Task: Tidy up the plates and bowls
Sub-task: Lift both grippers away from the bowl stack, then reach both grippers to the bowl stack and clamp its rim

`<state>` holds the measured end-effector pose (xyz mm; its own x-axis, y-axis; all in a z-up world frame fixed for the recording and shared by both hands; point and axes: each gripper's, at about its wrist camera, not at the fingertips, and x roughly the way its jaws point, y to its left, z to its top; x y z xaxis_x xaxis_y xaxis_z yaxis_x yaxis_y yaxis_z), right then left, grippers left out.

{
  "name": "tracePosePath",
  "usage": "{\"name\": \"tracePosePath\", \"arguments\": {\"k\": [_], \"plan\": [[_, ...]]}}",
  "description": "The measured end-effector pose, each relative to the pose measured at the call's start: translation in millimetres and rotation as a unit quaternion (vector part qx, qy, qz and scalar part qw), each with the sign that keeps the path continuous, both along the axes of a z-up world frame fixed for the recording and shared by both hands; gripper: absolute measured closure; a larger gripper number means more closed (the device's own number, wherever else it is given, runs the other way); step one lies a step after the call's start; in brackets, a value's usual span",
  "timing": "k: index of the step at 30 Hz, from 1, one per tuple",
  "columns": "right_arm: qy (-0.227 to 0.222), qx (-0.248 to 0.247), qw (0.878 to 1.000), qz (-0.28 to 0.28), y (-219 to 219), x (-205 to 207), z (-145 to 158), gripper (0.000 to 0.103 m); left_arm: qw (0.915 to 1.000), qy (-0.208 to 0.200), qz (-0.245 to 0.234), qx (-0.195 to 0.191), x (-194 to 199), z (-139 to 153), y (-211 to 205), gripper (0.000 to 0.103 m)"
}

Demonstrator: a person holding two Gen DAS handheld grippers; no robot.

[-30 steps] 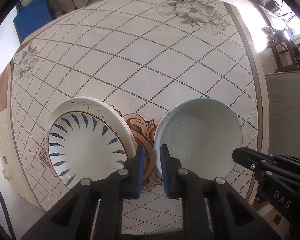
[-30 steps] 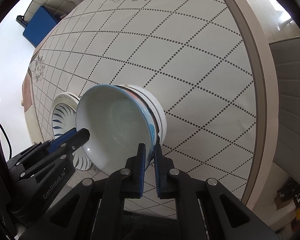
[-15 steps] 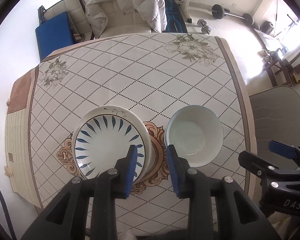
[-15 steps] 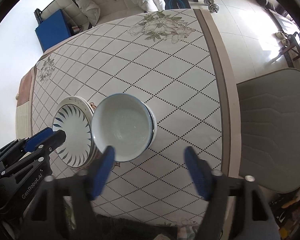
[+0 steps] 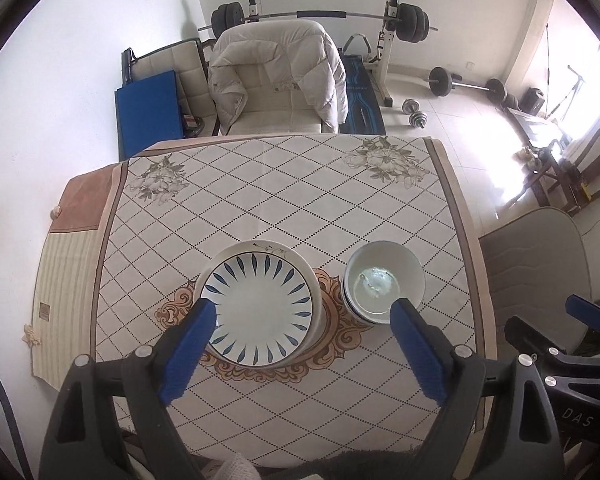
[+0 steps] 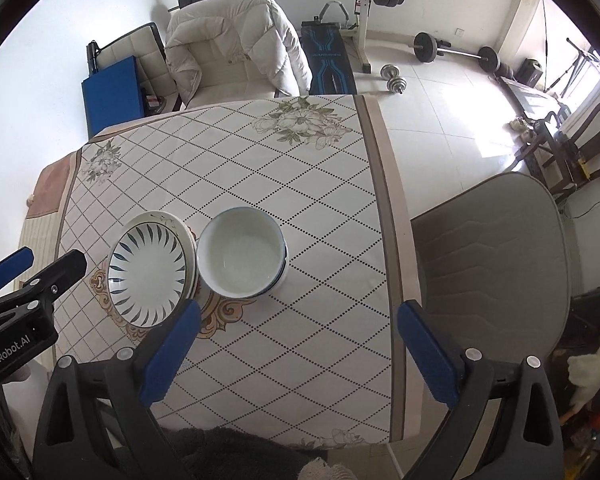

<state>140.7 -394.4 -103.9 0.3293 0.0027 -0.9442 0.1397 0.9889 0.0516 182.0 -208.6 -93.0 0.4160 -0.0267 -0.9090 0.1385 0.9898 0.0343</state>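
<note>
A stack of white plates [image 5: 258,306] with blue leaf marks on the top one lies on the table; it also shows in the right wrist view [image 6: 150,268]. To its right stands a stack of white bowls with blue rims [image 5: 382,288], also in the right wrist view [image 6: 242,258]. My left gripper [image 5: 302,322] is open and empty, raised high above both stacks. My right gripper [image 6: 298,328] is open and empty, raised above the table in front of the bowls.
The table [image 5: 260,200] has a checked cloth with flower prints. A padded chair [image 6: 496,248] stands at its right edge. A chair with a white jacket [image 5: 278,76], a blue board [image 5: 148,116] and weight gear [image 5: 320,20] stand behind the table.
The right gripper opened and let go of the bowl, now nested on the bowl stack. The left gripper opened. Both pulled up and back from the table.
</note>
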Motion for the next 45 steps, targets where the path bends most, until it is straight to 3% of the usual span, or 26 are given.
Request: {"name": "tracePosePath", "arguments": {"k": [12, 19, 24, 27, 30, 35, 39, 41, 45], "plan": [[-0.056, 0.004, 0.998, -0.007, 5, -42, 66, 0.002, 0.9993, -0.028, 0.007, -0.024, -30, 37, 4, 0.014], [-0.063, 0.010, 0.998, -0.012, -4, -46, 70, 0.002, 0.9982, -0.049, -0.002, -0.033, -30, 42, -2, 0.014], [-0.060, 0.028, 0.998, -0.007, -16, -33, 54, 0.000, 0.9988, -0.034, -0.026, -0.023, -6, 26, -12, 0.014], [-0.042, 0.054, 0.998, 0.001, -24, -14, 26, 0.000, 0.9987, -0.009, -0.046, -0.019, 24, 5, -18, 0.014], [-0.011, 0.094, 0.995, -0.002, -35, 10, -17, 0.000, 0.9962, 0.043, -0.072, -0.021, 64, -27, -27, 0.014], [0.057, 0.156, 0.986, -0.029, -49, 50, -104, 0.000, 0.9849, 0.135, -0.109, 0.000, 122, -93, -46, 0.014], [0.109, 0.250, 0.960, -0.064, -61, 70, -171, 0.000, 0.9664, 0.207, -0.152, 0.003, 149, -144, -63, 0.029], [0.124, 0.274, 0.951, -0.074, -62, 76, -197, 0.000, 0.9545, 0.244, -0.172, -0.005, 156, -167, -69, 0.038], [0.147, 0.316, 0.933, -0.085, -65, 85, -235, 0.000, 0.9365, 0.296, -0.188, -0.020, 164, -203, -79, 0.039]]}}
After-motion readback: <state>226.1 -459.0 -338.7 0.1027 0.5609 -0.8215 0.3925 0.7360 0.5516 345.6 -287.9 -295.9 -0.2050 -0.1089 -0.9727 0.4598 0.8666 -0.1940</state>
